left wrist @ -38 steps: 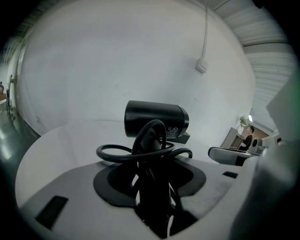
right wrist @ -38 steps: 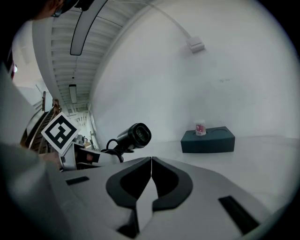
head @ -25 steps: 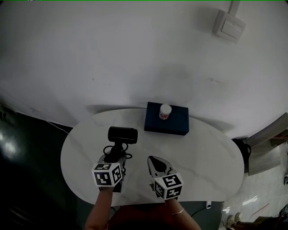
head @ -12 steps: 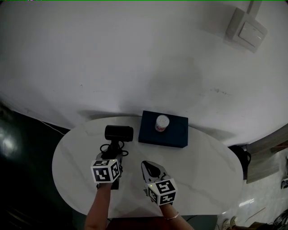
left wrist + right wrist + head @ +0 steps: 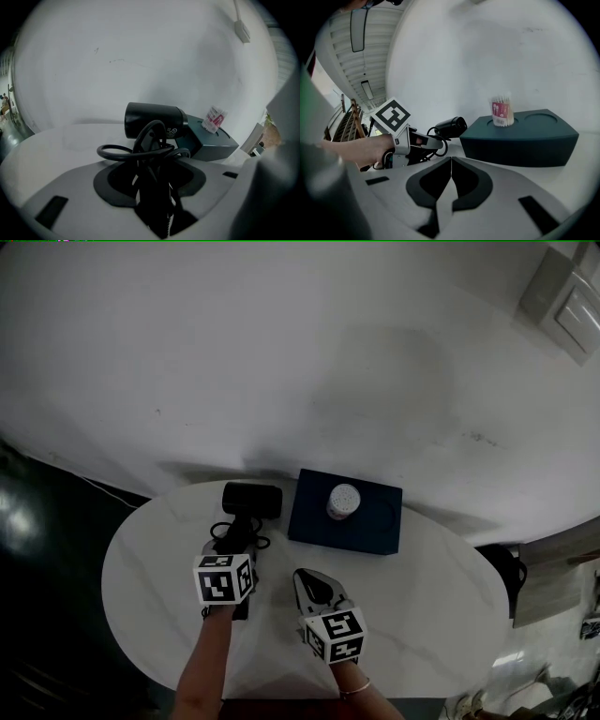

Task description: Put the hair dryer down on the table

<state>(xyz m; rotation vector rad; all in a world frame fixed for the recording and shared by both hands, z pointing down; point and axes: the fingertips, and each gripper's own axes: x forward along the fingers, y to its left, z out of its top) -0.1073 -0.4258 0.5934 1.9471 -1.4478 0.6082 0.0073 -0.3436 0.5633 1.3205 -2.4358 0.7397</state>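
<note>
Hair dryer (image 5: 251, 500) blk – box (image 5: 367, 529) dk blue, table (image 5: 436, 601) white w/ faint grey veining.

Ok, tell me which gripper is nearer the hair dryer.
Left. The left gripper is clamped on the handle of the hair dryer. The right gripper is off to its right and closer to the person, jaws together, not touching it.

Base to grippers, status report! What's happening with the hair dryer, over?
Left gripper shut on hair dryer handle, over table. Right gripper shut, empty. Dark box close beside the dryer, over.
</note>
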